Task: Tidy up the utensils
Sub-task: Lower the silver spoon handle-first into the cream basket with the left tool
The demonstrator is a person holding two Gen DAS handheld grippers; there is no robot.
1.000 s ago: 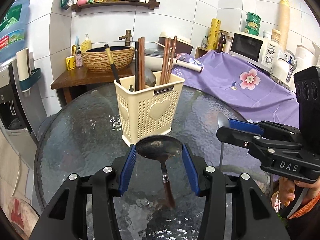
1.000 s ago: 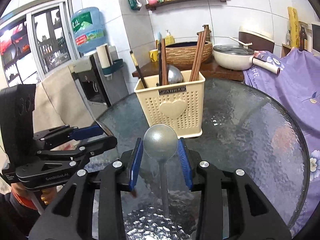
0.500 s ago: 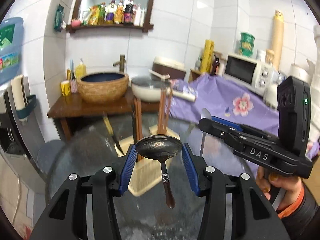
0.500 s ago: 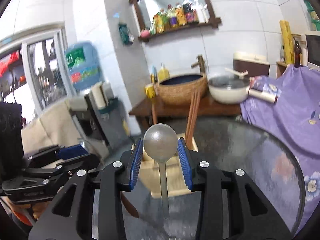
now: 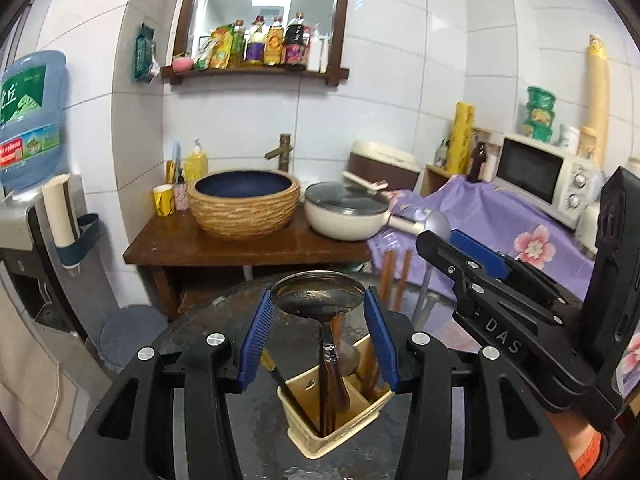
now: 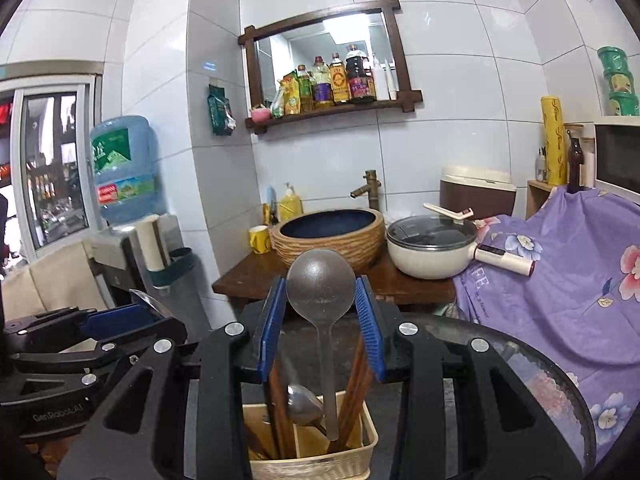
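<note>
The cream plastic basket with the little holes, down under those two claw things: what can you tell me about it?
The cream plastic utensil basket stands upright on the round textured glass table, seen from above. Its walls are perforated, and inner dividers split it into compartments. Brown wooden chopsticks and a small metal spoon already stand in it. The grey spoon held by the right gripper hangs handle-down into its opening, and the dark wooden-handled ladle in the left gripper does likewise. Whether either touches the bottom cannot be told.

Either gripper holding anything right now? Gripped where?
Both. The left gripper clamps a dark wooden-handled spoon by its bowl, and the right gripper clamps a grey spoon by its bowl. Both handles hang down over the utensil basket.
</note>
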